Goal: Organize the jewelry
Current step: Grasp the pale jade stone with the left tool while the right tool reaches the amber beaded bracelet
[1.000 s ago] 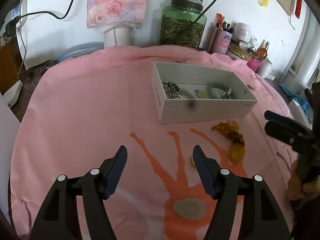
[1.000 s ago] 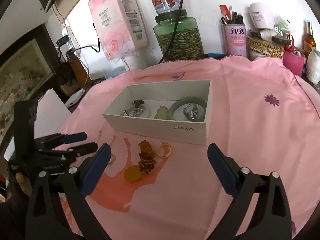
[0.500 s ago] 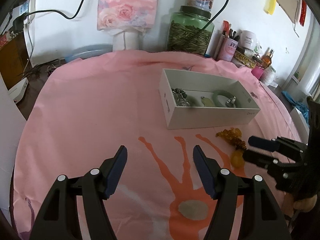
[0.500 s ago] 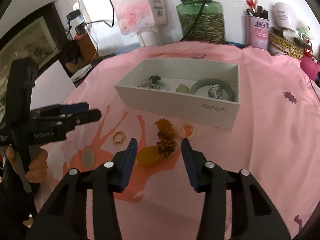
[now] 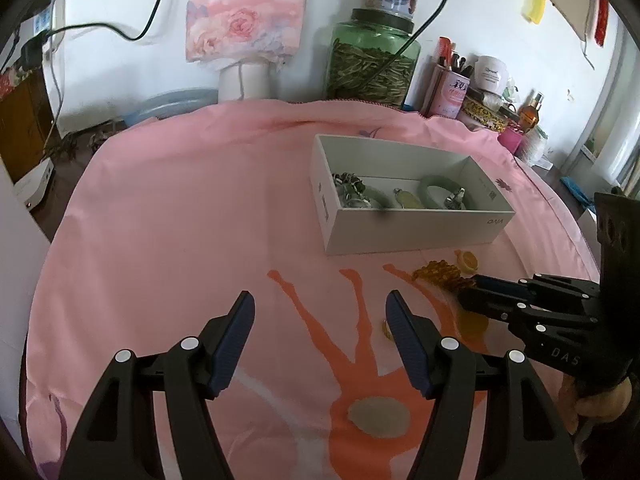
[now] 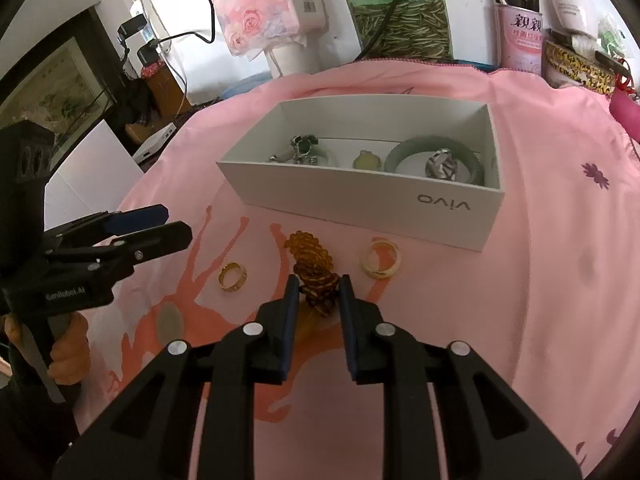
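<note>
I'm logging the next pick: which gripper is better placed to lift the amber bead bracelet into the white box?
Right. The right gripper has its fingers either side of the amber bead bracelet, near the white box. The left gripper is open over bare cloth, off to the side.

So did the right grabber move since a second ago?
Yes. The right gripper came forward and down toward the amber bead bracelet, nearer the white box, and its fingers narrowed around the beads.
</note>
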`<state>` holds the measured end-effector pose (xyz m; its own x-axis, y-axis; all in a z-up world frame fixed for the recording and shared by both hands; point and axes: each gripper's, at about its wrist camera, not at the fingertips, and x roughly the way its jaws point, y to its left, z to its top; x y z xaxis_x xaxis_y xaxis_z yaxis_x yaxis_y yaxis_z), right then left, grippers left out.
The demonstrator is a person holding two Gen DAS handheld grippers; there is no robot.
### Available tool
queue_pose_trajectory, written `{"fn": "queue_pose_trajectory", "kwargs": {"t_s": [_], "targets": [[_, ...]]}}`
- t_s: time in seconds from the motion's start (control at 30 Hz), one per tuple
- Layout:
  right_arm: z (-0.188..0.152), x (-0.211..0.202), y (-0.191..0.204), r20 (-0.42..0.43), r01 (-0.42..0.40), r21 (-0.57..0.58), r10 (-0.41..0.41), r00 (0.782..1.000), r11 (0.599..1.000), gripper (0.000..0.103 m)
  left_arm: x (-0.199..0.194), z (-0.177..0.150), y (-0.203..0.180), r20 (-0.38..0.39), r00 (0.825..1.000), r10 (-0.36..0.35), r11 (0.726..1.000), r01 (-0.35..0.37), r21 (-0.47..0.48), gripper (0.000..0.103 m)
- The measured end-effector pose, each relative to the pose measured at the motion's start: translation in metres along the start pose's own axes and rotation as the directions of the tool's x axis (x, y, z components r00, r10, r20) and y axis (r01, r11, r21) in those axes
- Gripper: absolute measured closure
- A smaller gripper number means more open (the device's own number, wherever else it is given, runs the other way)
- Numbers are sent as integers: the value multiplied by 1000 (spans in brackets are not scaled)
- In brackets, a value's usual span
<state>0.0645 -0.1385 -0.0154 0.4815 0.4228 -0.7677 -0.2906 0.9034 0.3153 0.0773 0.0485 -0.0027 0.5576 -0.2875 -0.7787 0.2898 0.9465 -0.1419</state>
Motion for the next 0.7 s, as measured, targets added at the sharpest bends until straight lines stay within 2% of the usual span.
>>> {"fn": "queue_pose_trajectory", "kwargs": {"t_s": [0.1, 0.33, 0.5, 0.53, 0.7], "targets": [[0, -1, -4, -4, -20, 9, 20, 1000, 1000, 84, -7, -7, -6, -13, 1000, -15, 1000, 15, 2, 37], [-1, -2, -6, -4, -32, 17, 32, 999, 999, 84, -21, -48, -28, -44, 999, 23, 993, -18, 117, 39], [-1, -2, -7, -3, -37, 23, 37, 999, 999, 84, -22, -71, -39, -86, 996, 19, 984, -3, 179, 47], [-1, -2, -7, -3, -37, 23, 37, 999, 999, 84, -22, -73, -41, -76, 997, 30, 981, -14, 196, 48], [-1, -2, -8, -3, -40, 27, 40, 999, 999, 84, -12, -65, -45, -57, 998, 37, 976, -24, 218, 60]]}}
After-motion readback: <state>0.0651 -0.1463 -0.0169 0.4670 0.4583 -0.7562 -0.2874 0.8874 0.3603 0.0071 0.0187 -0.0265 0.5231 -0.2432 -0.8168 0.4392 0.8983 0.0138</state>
